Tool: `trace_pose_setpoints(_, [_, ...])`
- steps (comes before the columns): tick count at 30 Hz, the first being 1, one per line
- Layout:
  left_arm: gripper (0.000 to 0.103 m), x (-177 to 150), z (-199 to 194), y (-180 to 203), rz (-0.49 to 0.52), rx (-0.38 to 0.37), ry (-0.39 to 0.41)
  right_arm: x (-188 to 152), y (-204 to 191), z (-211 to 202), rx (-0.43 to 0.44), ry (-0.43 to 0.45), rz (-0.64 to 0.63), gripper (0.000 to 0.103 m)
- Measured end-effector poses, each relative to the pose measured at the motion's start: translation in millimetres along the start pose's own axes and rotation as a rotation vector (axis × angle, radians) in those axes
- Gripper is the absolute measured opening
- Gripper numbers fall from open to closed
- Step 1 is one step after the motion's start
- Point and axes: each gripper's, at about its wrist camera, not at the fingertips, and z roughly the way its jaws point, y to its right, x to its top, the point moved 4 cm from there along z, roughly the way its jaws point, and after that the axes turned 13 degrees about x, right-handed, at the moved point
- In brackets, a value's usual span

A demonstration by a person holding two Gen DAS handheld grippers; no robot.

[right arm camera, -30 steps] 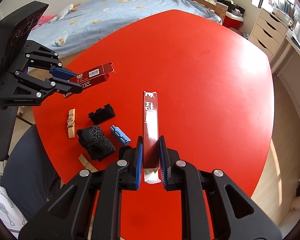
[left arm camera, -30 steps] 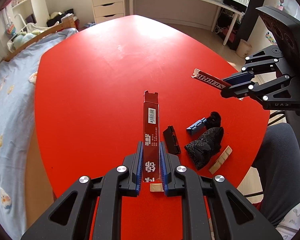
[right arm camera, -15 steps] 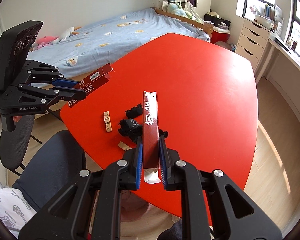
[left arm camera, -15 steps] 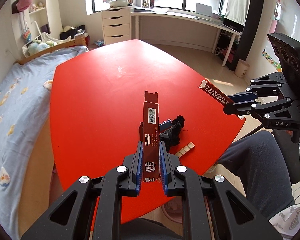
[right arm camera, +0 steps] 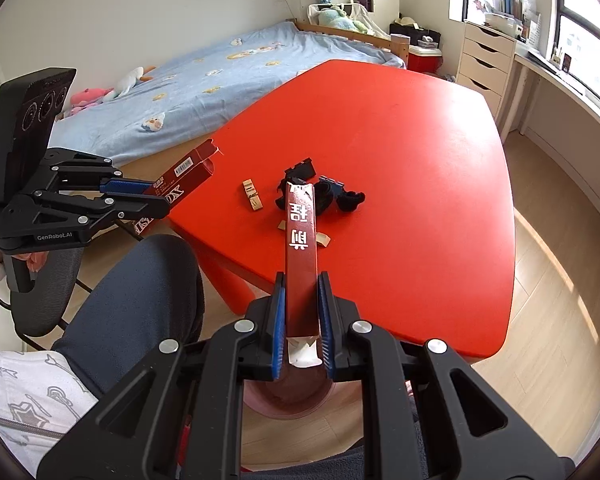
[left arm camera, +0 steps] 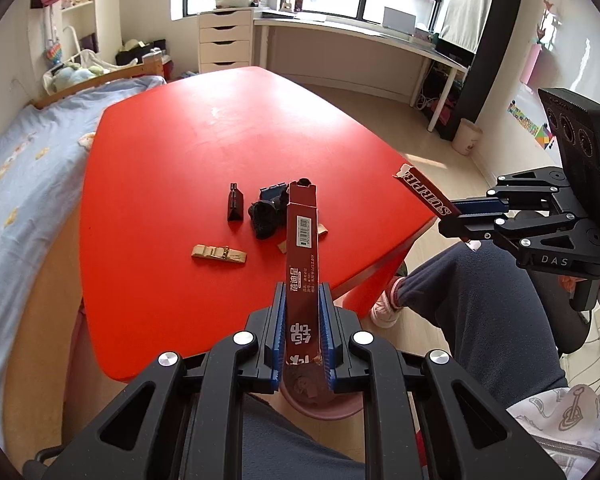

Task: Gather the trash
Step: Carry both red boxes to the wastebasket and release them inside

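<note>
Glossy red rounded table, mid-frame; on it nr centre: tan wooden clip, small black plastic wedge, crumpled black fabric lump, blue plastic bit, beige scraps.

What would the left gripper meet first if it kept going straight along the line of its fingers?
Probably the black crumpled item on the red table: the left gripper, shut on a red carton strip, points at that clutter, though depth is unclear.
</note>
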Motion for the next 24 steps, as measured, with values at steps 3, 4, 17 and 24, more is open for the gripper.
trace_pose_setpoints(3, [0.015,-10.4,1.8,4.0,-0.011,-0.012,-0.028,-14.0,-7.3,3.1,0.005,-0.026,0.005,0.015])
trace_pose_setpoints(4, [0.015,-15.4,1.4,7.1,-0.013,-0.018,-0.038,-18.5,-9.6,4.7,0.008,-0.033,0.011,0.015])
trace_pose_setpoints(17, [0.015,-56.8,7.9,32.0,0.014,-0.064,-0.118,-54.9,-19.0,27.4,0.037,-0.098,0.058,0.015])
trace_pose_setpoints(24, [0.015,-56.0,5.8,37.6,0.024,-0.074,-0.112,-55.5,-21.1,26.3,0.043,-0.092,0.055,0.015])
